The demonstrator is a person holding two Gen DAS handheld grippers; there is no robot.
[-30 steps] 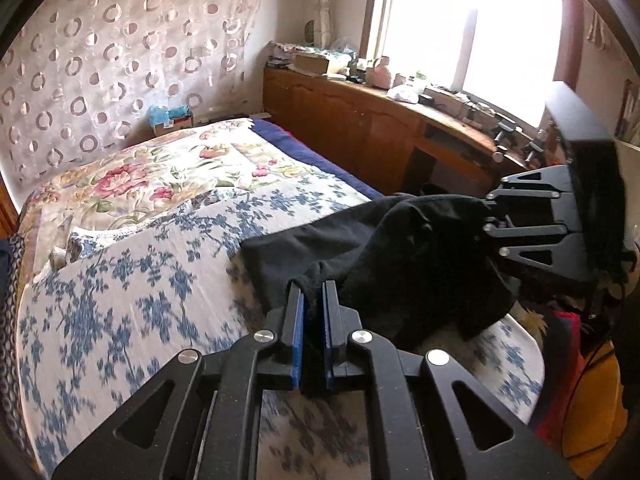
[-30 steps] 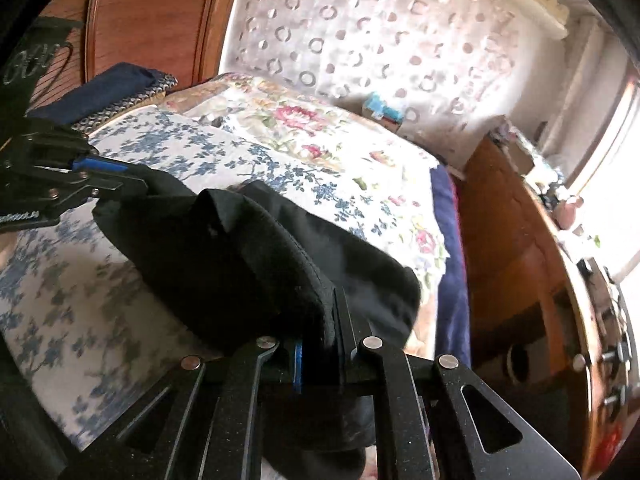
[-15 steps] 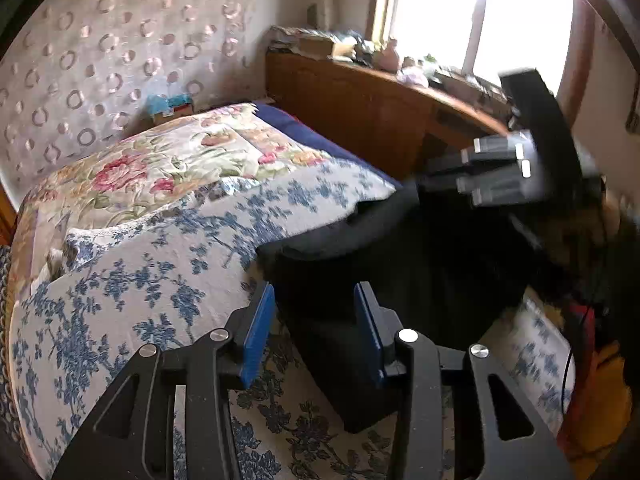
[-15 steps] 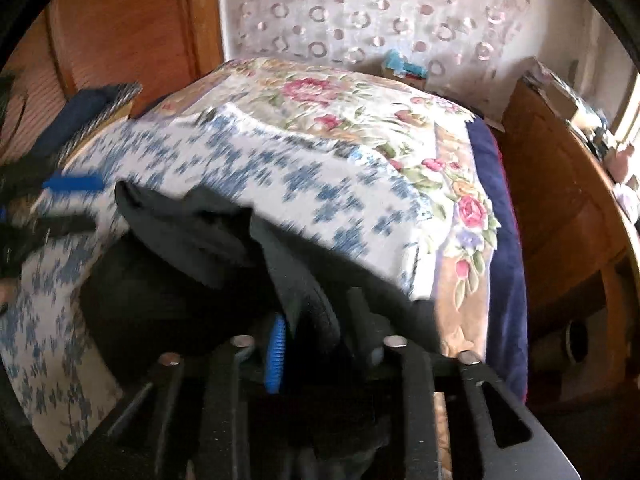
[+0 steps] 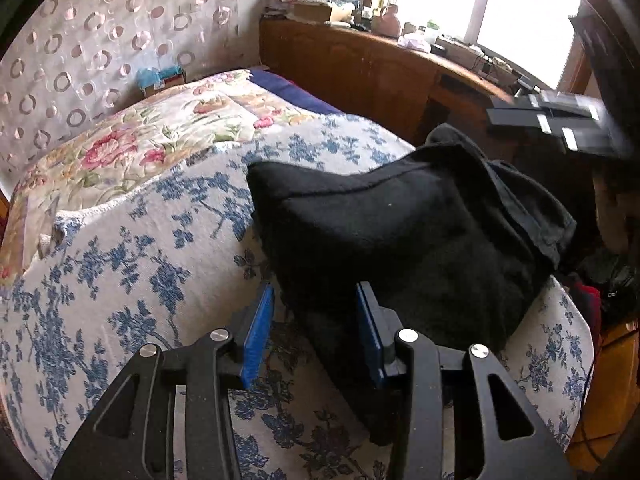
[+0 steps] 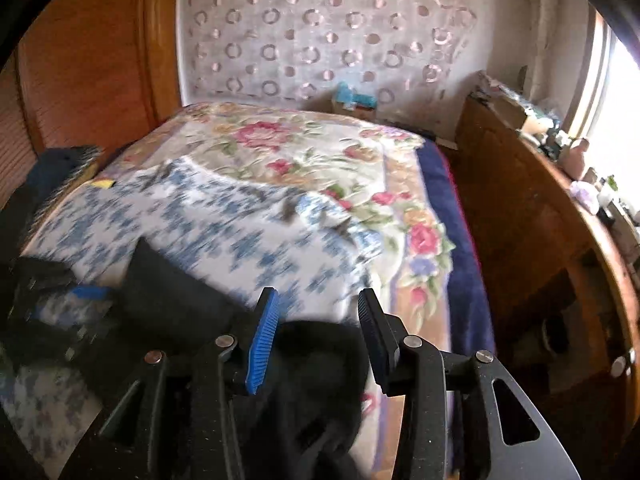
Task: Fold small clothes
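1. The left gripper (image 5: 314, 330) stands open at the bottom centre of its frame, and the black garment (image 5: 404, 228) lies just ahead on the blue-flowered bedspread (image 5: 120, 264).
2. The right gripper (image 6: 318, 330) is open too, above the garment (image 6: 304, 364).
3. Only the left view shows the garment's folded heap at the centre right.
4. One second ago both grippers pinched the cloth; now both have released it.

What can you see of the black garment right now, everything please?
The black garment is one dark piece of soft, slightly fuzzy fabric as it looks, with a stitched seam line and a hemmed edge on its right side. It lies folded in a thick bundle on the blue-flowered bedspread, near the bed's edge. The left gripper stands open around its near corner, not clamping it. In the right wrist view, the right gripper is open too, with dark cloth under its jaws; contact is unclear.
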